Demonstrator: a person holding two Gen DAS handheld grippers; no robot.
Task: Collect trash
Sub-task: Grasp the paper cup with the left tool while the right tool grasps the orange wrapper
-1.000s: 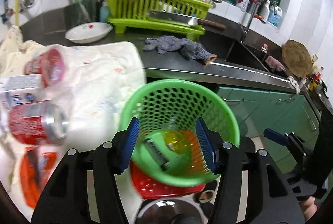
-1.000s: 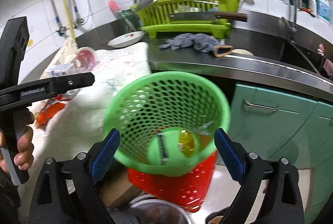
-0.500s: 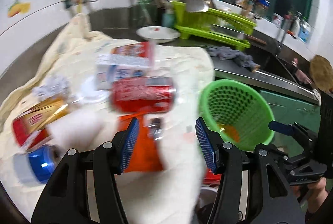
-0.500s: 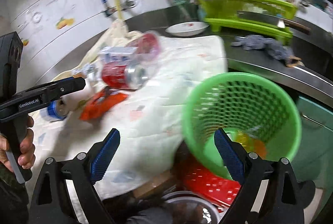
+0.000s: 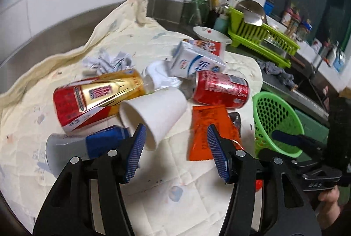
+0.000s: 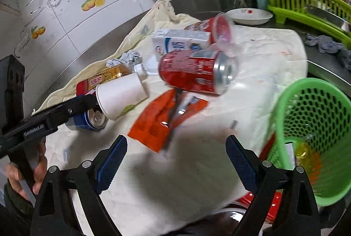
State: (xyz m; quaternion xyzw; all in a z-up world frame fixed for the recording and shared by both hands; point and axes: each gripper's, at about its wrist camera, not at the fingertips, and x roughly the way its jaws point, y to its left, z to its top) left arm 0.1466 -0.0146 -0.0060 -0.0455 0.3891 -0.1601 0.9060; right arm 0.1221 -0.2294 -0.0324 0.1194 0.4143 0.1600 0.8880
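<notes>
Your trash lies heaped on the cloth [image 5: 136, 42] covering the table: paper cup [image 5: 153, 113], red can [image 5: 221, 91], orange wrapper [image 5: 210, 130]. Only your right view shows litter inside the green basket [image 6: 285, 108]. Left tool [image 5: 175, 151] gapes empty just before the cup; right tool [image 6: 175, 165] gapes empty too.

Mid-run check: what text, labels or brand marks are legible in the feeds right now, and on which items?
"GenRobot.AI": white lettering on the arm of the left claw, right wrist view.
Milk carton: blue characters and a round logo, too blurred to read.
Red can: white print, blurred.
Gold and red bottle: red characters, unreadable.
Orange wrapper: print too small.
</notes>
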